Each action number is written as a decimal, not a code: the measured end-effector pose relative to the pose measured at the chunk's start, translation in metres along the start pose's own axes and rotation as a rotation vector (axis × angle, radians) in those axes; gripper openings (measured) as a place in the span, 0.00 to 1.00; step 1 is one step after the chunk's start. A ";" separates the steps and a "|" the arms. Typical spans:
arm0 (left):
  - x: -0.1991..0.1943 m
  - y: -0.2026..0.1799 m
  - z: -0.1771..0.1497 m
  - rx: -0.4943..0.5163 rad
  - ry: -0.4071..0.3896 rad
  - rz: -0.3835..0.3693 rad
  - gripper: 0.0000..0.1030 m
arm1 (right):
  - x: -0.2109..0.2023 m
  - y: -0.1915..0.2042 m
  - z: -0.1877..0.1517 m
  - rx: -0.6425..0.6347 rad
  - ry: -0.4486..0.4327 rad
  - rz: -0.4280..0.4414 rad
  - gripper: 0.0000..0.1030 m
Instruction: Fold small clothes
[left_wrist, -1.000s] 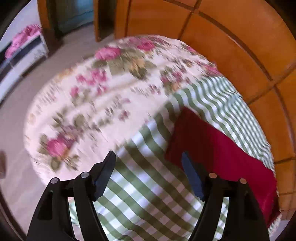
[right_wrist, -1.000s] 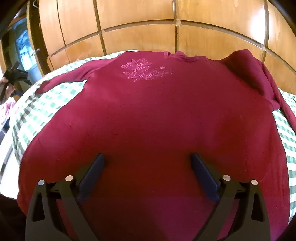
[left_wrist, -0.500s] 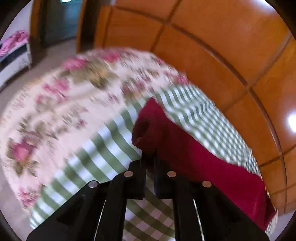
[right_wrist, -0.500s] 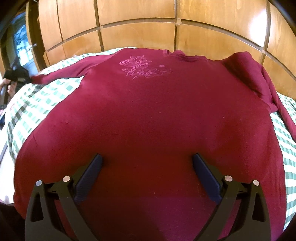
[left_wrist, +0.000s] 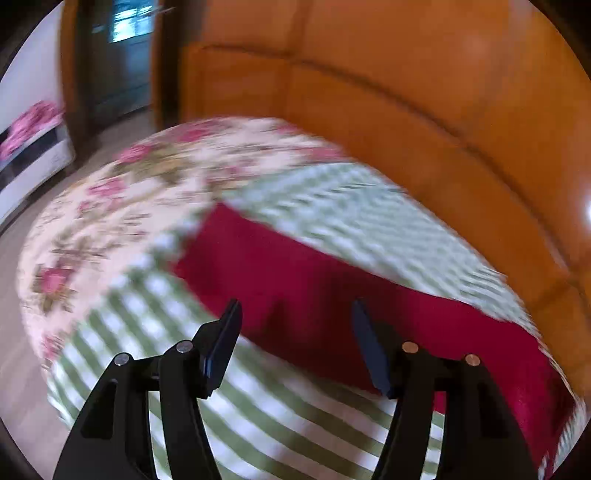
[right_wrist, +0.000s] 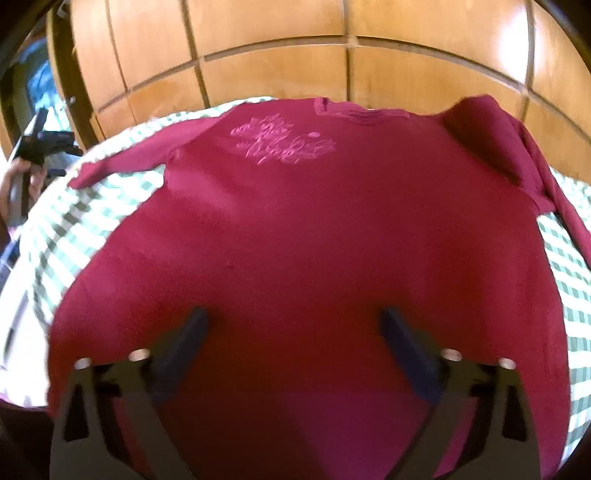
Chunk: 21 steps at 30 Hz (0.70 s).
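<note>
The left gripper has just been opening: its jaws stand spread, nothing between the pads, and they hover above the red sleeve without touching it. That sleeve runs as a long band from its cuff end, far and left of the jaws, toward the near right, lying flat on the green checked cloth. The view is blurred, so the exact gap between fingertips and fabric cannot be told. Beyond the checked cloth lies a floral bedspread, and a wooden headboard curves along the far right.

The right gripper has just been closing a little, yet its jaws remain wide apart and clamp nothing. They hang over the near part of the red shirt, which lies spread front-up with its pink embroidery and neckline at the far side, toward the wood panels. The shirt's right sleeve is folded over at the shoulder. At the far left, a hand holds the other gripper beside the outstretched sleeve's cuff.
</note>
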<state>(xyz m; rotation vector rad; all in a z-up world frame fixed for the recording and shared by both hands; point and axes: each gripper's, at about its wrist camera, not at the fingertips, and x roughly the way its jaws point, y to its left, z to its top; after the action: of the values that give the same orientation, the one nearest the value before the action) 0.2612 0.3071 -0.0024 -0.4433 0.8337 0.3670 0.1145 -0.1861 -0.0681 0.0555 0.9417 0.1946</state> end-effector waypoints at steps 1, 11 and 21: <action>-0.011 -0.022 -0.012 0.048 -0.010 -0.054 0.60 | -0.008 -0.010 0.002 0.028 -0.005 0.000 0.74; -0.050 -0.202 -0.153 0.430 0.086 -0.381 0.67 | -0.108 -0.213 -0.013 0.322 -0.159 -0.567 0.66; -0.040 -0.269 -0.223 0.647 0.167 -0.357 0.67 | -0.055 -0.311 -0.006 0.196 0.077 -0.763 0.04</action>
<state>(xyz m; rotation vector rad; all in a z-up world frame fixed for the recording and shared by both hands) 0.2259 -0.0404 -0.0408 -0.0103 0.9614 -0.2769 0.1226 -0.5018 -0.0687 -0.1329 0.9955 -0.6047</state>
